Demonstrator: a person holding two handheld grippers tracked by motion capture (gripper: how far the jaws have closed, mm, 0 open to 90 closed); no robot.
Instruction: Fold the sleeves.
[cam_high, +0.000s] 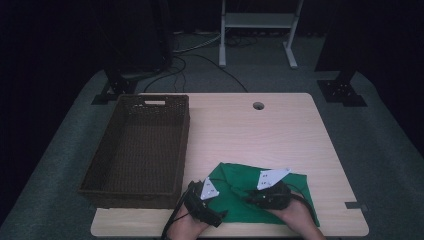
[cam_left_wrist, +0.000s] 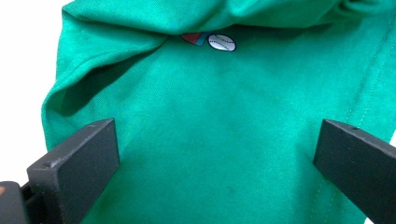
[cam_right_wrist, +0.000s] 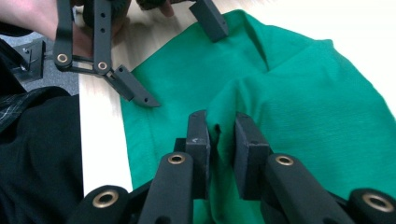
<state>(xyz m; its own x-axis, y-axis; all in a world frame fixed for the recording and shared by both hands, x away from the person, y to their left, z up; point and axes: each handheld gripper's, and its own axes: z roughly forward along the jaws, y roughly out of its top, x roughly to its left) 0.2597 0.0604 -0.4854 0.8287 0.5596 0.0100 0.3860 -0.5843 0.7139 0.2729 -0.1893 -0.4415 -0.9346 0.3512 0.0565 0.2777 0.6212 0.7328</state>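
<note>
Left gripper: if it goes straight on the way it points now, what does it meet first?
Probably the green cloth: the left gripper has open jaws at either side above it, with nothing between, though depth is unclear.

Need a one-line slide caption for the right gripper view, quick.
Right gripper pinches a raised fold of the green shirt on the wooden table; the open left gripper rests on the cloth beyond.

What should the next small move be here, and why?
Probably close the left gripper on the green T-shirt. Its jaws stand wide open over the flat cloth, while the right gripper already pinches a raised fold. With both ends held, the shirt could go toward the wicker basket.
</note>
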